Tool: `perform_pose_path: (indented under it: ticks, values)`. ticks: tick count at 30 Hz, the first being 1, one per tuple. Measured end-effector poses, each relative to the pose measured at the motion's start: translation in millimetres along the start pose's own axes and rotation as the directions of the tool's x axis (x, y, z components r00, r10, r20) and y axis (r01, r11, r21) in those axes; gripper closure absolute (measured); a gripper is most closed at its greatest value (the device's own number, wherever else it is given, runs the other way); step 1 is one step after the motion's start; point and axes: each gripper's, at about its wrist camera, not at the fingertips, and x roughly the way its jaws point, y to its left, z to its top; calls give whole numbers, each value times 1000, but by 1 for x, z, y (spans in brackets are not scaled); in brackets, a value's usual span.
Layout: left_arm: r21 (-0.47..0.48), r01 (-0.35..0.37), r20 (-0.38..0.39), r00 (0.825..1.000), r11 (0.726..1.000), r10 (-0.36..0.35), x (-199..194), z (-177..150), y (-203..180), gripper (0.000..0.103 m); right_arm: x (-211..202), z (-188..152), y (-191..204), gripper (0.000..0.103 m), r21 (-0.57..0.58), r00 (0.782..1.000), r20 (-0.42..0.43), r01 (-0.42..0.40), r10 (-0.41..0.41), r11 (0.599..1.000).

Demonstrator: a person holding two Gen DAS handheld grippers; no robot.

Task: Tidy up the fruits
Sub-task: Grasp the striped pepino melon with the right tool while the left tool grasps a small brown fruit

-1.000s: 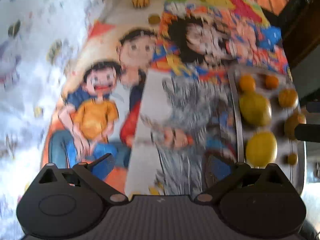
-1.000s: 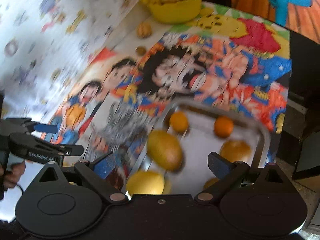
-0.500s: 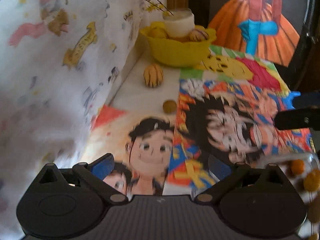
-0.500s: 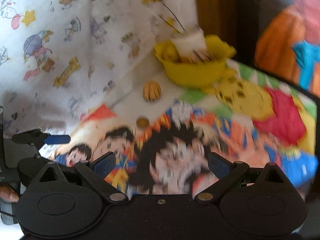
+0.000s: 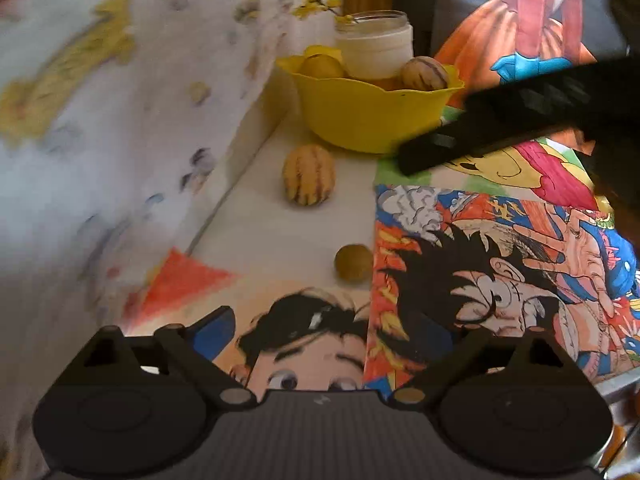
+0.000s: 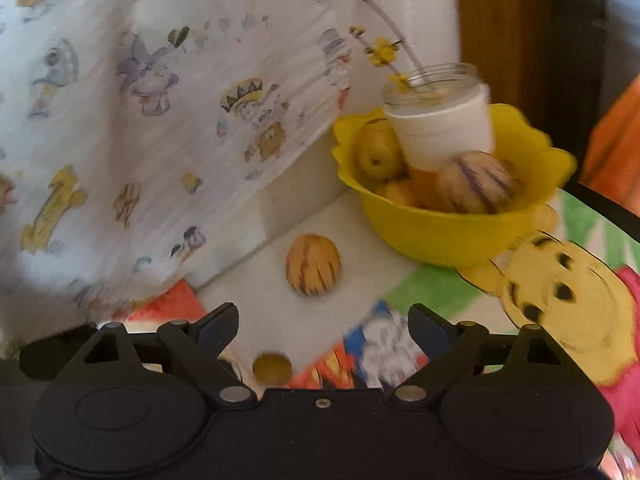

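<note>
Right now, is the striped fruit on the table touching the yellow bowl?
Apart. In the right wrist view, bare white tabletop shows between the striped fruit and the yellow bowl.

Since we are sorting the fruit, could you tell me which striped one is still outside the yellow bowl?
The striped fruit lying alone on the white tabletop beside the yellow bowl; the other striped one sits inside it.
</note>
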Motion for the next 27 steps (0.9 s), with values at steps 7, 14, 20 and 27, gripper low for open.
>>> perform_pose_path:
  ticks: [7,14,20,27]
  values:
    - [7,18,9,1000,1000,-18,26,9,-6,22,48,24,1,20,-11,999,-18,-31,31,999]
    - [14,32,12,999,999,-32,40,11,-9,36,73,30,10,27,-68,998,-44,-38,35,997]
    - [4,31,19,999,1000,-31,45,12,-8,42,91,29,7,38,-71,997,-77,-31,26,997]
    - [13,45,27,999,999,-46,47,13,-8,59,100,23,6,49,-70,994,-100,-44,37,997]
